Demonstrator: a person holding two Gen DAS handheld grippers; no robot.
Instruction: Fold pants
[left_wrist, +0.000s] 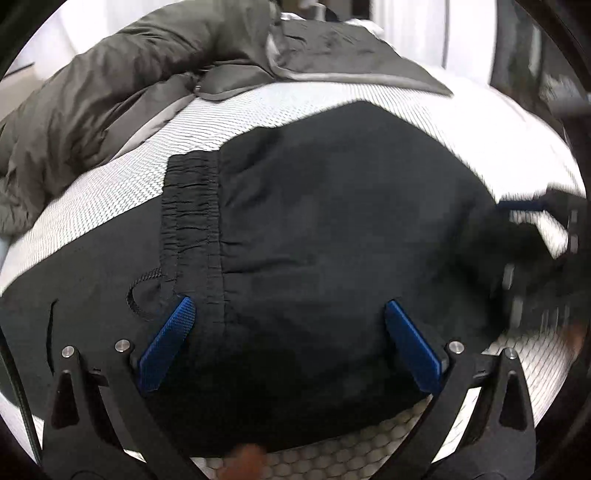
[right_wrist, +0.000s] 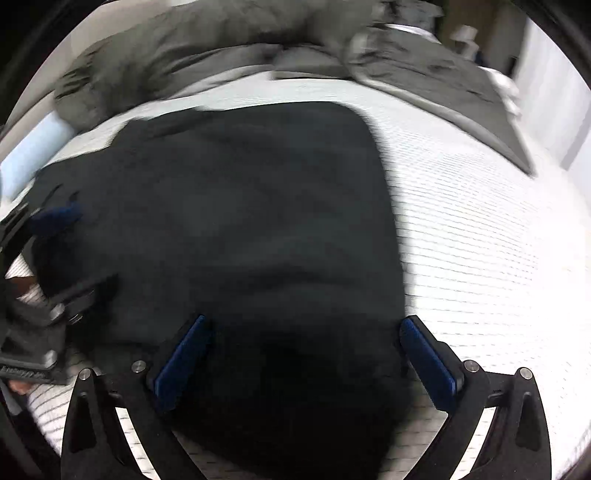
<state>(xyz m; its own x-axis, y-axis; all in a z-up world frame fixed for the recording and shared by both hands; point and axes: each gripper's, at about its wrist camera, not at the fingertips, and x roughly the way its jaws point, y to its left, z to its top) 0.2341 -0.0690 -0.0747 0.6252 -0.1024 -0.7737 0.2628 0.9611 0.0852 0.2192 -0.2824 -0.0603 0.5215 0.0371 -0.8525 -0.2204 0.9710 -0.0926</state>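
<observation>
Left wrist view: the left tool (left_wrist: 290, 310) is spread wide over the black pants (left_wrist: 332, 221), which lie folded on the white bed (left_wrist: 295, 99), waistband (left_wrist: 190, 206) to its left. A grey duvet (left_wrist: 110, 85) is bunched behind. The right tool (right_wrist: 303, 326) is likewise wide open over the pants (right_wrist: 240, 206).

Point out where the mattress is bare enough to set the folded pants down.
Bare mattress lies right of the black pants, below the grey duvet. A narrower strip runs between duvet and pants. It is crowded on the left, where pants, duvet and both open grippers meet.
</observation>
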